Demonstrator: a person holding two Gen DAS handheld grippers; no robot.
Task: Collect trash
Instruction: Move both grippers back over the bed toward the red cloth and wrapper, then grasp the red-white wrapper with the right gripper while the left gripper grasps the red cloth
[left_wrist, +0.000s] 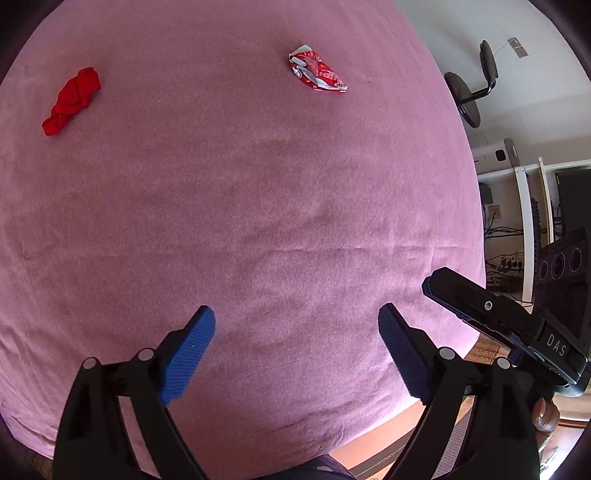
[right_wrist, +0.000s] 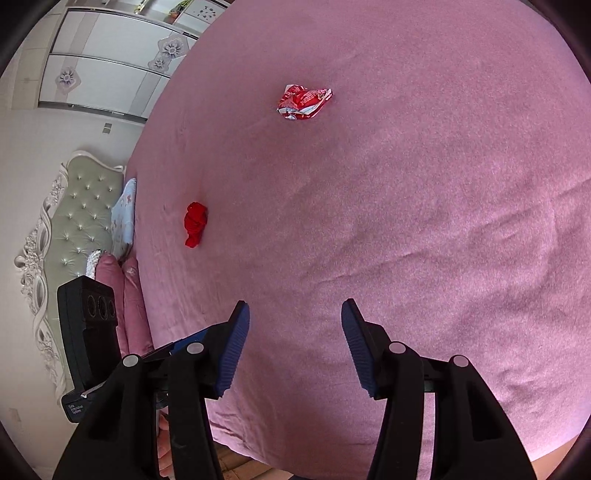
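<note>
From the left wrist camera, the left gripper (left_wrist: 297, 323) is held above the near edge of a pink bedsheet (left_wrist: 258, 221), its blue ribbed pads spread wide with nothing between them, apparently ready for a reach. A crumpled red-and-white foil wrapper (left_wrist: 317, 72) lies far ahead, and a twisted red cloth bundle (left_wrist: 72, 100) lies well apart to its left.

From the right wrist camera, the right gripper (right_wrist: 295, 325) is likewise spread and empty over the sheet's near edge. Both pieces lie untouched ahead.

One crumpled red wrapper (left_wrist: 317, 72), one twisted red cloth (left_wrist: 71, 100), one pink bedsheet (left_wrist: 258, 221), two grippers
</note>
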